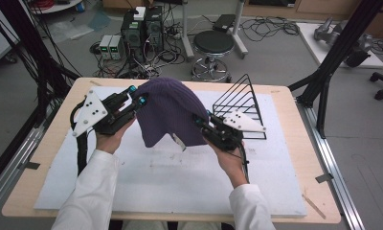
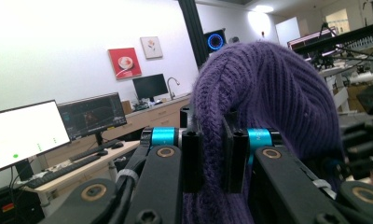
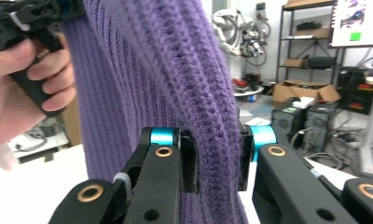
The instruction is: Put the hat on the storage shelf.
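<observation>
A purple knitted beanie point(image 1: 168, 112) hangs in the air above the white mat, stretched between both grippers. My left gripper point(image 1: 138, 99) pinches its upper left edge; in the left gripper view the knit point(image 2: 264, 93) is clamped between the black jaws of the left gripper point(image 2: 213, 158). My right gripper point(image 1: 203, 120) grips the hat's right edge. In the right gripper view a thick fold of the beanie point(image 3: 189, 74) is squeezed between the pads of the right gripper point(image 3: 217, 158). The hand holding the left gripper point(image 3: 31, 32) shows at top left there.
A black wire rack point(image 1: 242, 103) stands on the white mat point(image 1: 180, 182) just behind my right gripper. The wooden table edge point(image 1: 295, 120) runs along the right. Beyond the table are a stool point(image 1: 213, 45) and computer boxes point(image 1: 141, 28) on the floor.
</observation>
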A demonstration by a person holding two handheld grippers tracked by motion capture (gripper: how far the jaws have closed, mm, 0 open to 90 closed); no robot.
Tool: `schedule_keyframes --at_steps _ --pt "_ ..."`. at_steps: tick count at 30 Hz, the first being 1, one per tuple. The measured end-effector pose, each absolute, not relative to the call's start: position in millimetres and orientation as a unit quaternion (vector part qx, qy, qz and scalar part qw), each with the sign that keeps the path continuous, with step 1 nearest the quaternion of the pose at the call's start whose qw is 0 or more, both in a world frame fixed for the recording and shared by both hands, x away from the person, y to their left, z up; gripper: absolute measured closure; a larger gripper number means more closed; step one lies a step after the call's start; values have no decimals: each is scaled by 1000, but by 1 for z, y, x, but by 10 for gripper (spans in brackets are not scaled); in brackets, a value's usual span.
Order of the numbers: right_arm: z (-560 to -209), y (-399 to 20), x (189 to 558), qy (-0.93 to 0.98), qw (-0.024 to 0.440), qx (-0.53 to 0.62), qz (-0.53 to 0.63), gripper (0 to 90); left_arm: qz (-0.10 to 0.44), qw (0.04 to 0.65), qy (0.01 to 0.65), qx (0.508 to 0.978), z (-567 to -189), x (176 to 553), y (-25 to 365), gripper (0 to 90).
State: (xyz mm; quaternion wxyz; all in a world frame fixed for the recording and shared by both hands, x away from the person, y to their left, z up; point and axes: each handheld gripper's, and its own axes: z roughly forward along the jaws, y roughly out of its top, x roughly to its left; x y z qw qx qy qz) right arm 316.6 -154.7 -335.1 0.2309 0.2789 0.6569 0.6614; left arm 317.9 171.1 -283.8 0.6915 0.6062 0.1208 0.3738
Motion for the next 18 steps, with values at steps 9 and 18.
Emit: schedule_keyframes --at_steps 9,18 --pt "-325 -167 325 629 269 324 653 797 380 679 105 620 -269 325 157 812" --pt "-287 -188 336 625 323 316 637 797 369 690 93 615 -242 345 135 811"
